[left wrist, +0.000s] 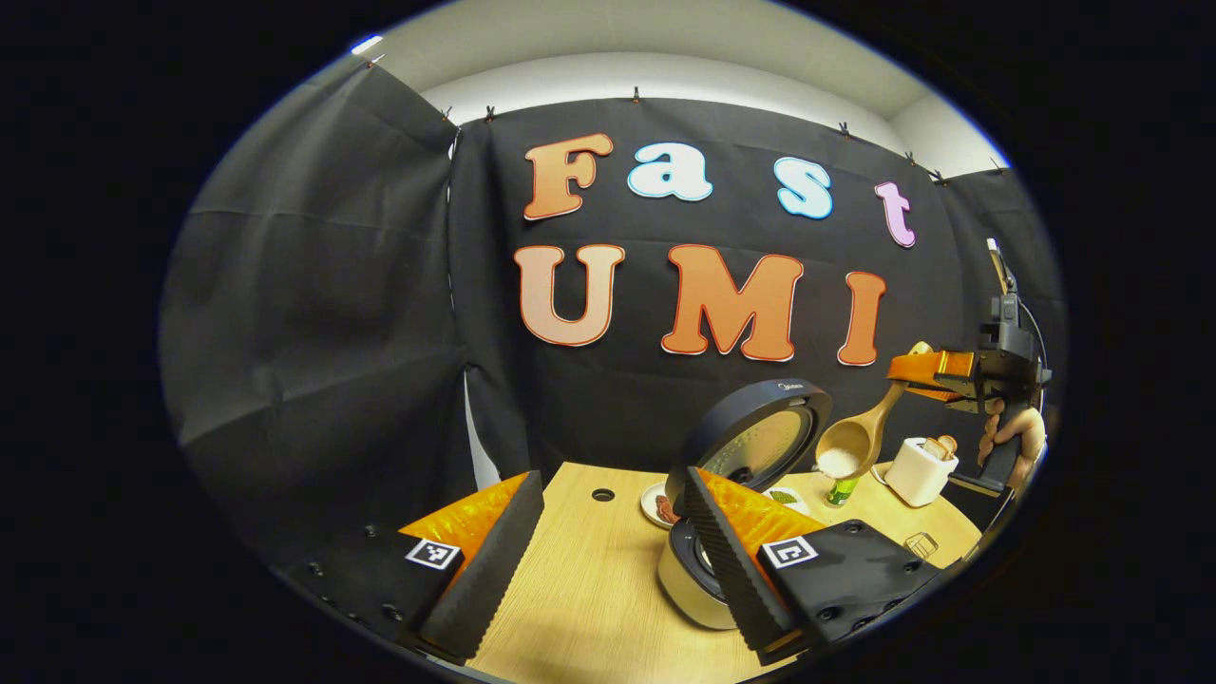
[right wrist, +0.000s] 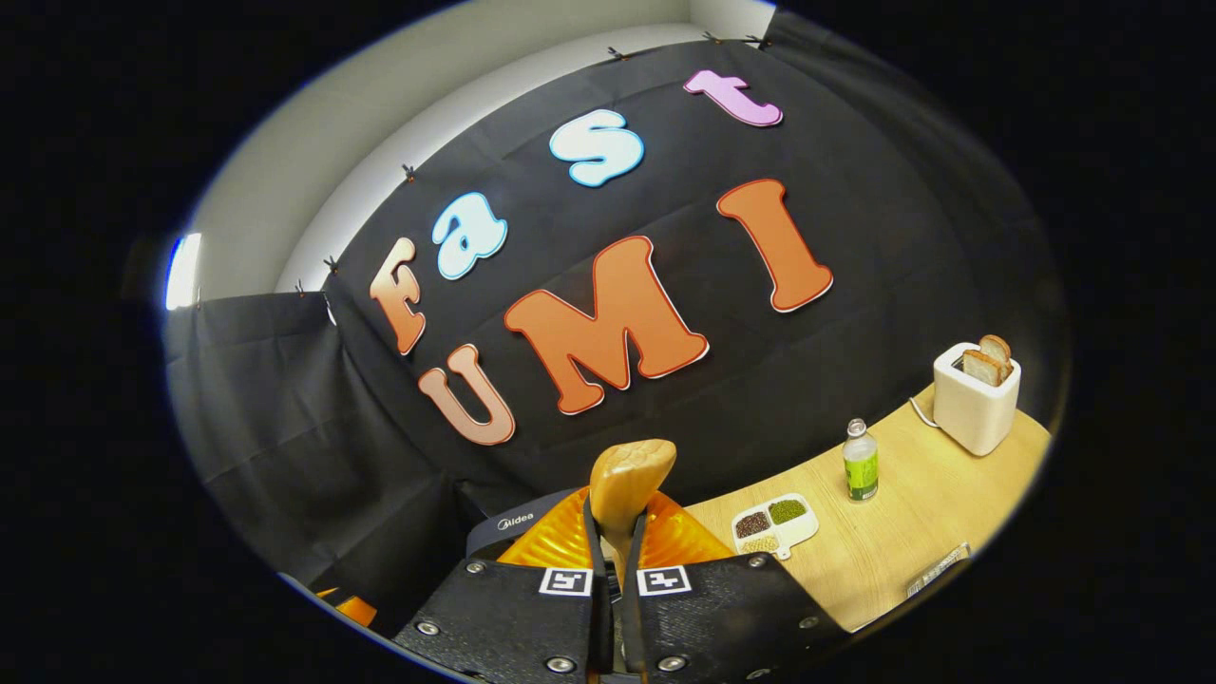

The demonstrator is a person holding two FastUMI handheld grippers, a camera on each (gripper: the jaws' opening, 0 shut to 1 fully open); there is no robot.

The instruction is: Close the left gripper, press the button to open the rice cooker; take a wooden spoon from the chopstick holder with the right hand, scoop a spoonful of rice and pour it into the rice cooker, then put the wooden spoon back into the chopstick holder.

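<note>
We're at the pour step: lid's already up, spoon's loaded, rice not yet tipped out.

Right tool (right wrist: 613, 560) is clenched on the wooden spoon (left wrist: 860, 437). In the right gripper view both fingers pinch the handle, whose butt end sticks up between them. In the left gripper view we see that tool farther off at the right edge, held by a hand (left wrist: 1015, 432), with the spoon hanging down and left from it. The bowl carries a small heap of white rice (left wrist: 840, 462).

Left tool (left wrist: 608, 556) is released, jaws wide apart, gripping nothing, low over the counter (left wrist: 579, 589).

The rice cooker (left wrist: 708, 560) sits on the counter, partly behind the left tool's right finger. Its round lid (left wrist: 755, 442) stands open, inner face toward us. The pot opening is mostly hidden by that finger.

The spoon bowl hangs just beside the lid's right edge, higher than the pot. We judge it isn't over the opening yet.

Next move calls for shifting the bowl left and down over the pot, clear of the lid, then rolling the wrist to dump. Keep it level until then or grains land on the counter.

We can't make out the chopstick holder from here.
</note>
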